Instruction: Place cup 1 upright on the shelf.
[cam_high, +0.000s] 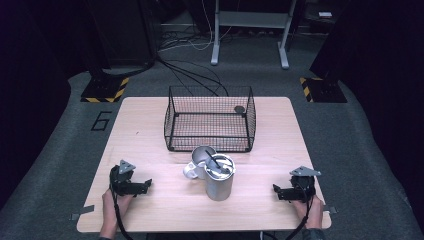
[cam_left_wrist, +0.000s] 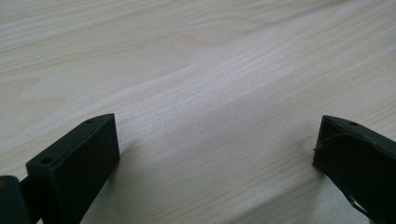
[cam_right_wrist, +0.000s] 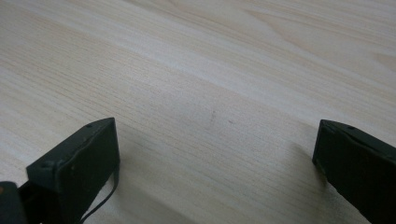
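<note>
Both the left gripper (cam_high: 146, 186) and right gripper (cam_high: 275, 190) rest on the tabletop (cam_high: 150, 150) with jaws spread and empty, nothing yet grasped; next, I judge, is a reach to the steel tumbler (cam_high: 219, 180) standing between and ahead of them.

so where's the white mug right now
In the high view the white mug sits near the table's middle, touching the left side of the steel tumbler, just in front of the wire basket.

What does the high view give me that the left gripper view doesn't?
High view: the metal tumbler, the white mug beside it, the wire basket behind them, and the right gripper. Left gripper view: close wood grain between its own wide-open jaws. Both: the left gripper low over the bare table.
</note>
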